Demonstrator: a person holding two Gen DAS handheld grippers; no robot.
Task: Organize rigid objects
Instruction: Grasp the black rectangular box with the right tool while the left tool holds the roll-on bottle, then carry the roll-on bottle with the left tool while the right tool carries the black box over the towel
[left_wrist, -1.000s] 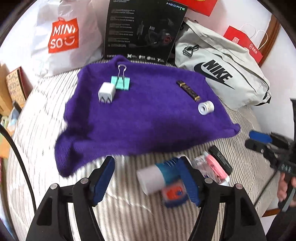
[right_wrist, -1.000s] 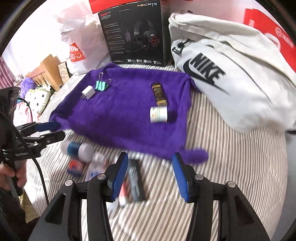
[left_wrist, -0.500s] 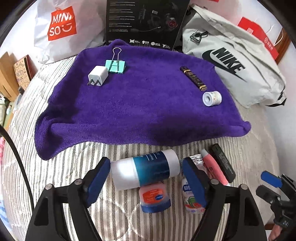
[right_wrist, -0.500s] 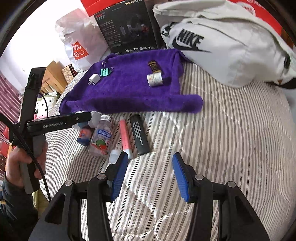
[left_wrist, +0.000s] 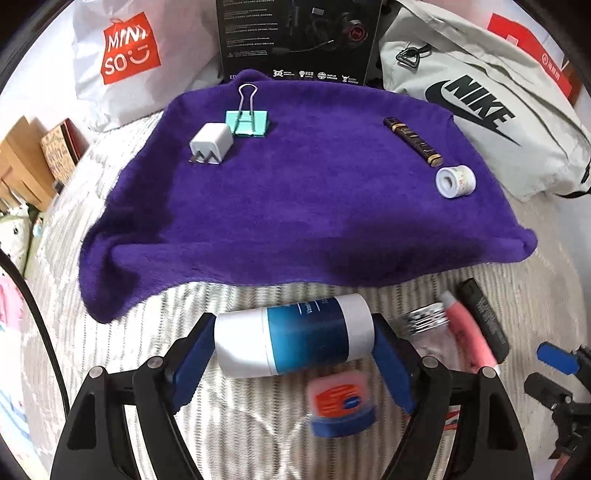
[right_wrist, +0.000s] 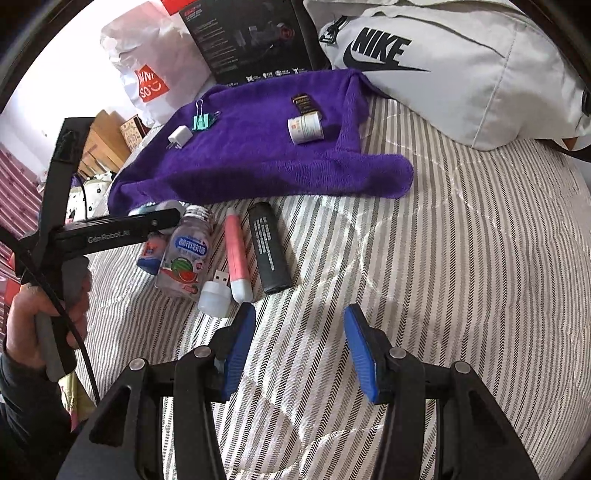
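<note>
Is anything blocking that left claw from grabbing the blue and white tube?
Nothing visible does. The blue and white tube already lies crosswise between the open left claw pads. Only the small orange-topped jar sits close beside it, nearer the camera, and the purple towel beyond looks unobstructed.

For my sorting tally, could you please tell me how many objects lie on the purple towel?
4: a white plug charger touching a teal binder clip at the far left, and a dark brown slim tube with a small white roll far right. None appears hidden.

Small red-lidded tub (left_wrist: 341, 406) blurred; clear bottle (left_wrist: 428, 328) half hidden.
</note>
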